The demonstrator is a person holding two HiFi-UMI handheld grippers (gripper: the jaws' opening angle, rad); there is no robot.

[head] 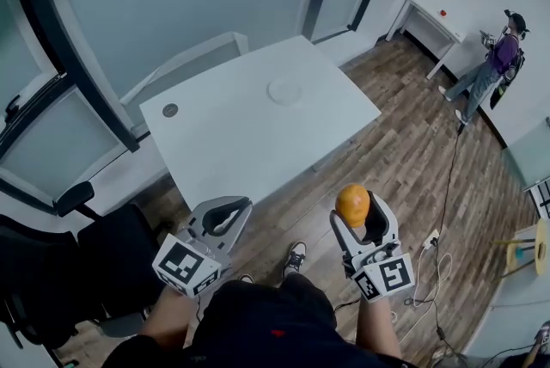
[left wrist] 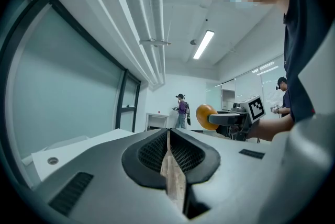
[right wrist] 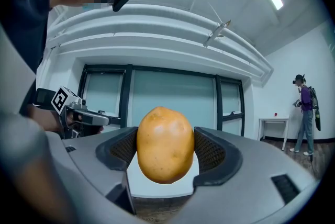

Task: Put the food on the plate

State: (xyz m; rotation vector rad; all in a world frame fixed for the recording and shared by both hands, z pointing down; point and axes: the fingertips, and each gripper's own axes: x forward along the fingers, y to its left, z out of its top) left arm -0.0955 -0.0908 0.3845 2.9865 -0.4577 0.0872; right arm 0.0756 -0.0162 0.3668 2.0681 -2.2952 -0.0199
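1. The right tongs pinch the food, a smooth orange-yellow lump shaped like a potato. It stands upright between their two dark mesh pads and sticks out above and below them.
2. The left tongs are pressed together, with nothing between them.
3. Both are held in the air off the white surface. The left tongs are just off its near corner. The right tongs, with the food, are farther to the right, over the wooden floor and clear of the surface's edge.
4. A small white plate lies on the surface toward its far right side, well apart from the food.
5. A small dark round disc sits near the surface's left corner.
6. Another person stands well beyond the surface's right side, near a white wall.
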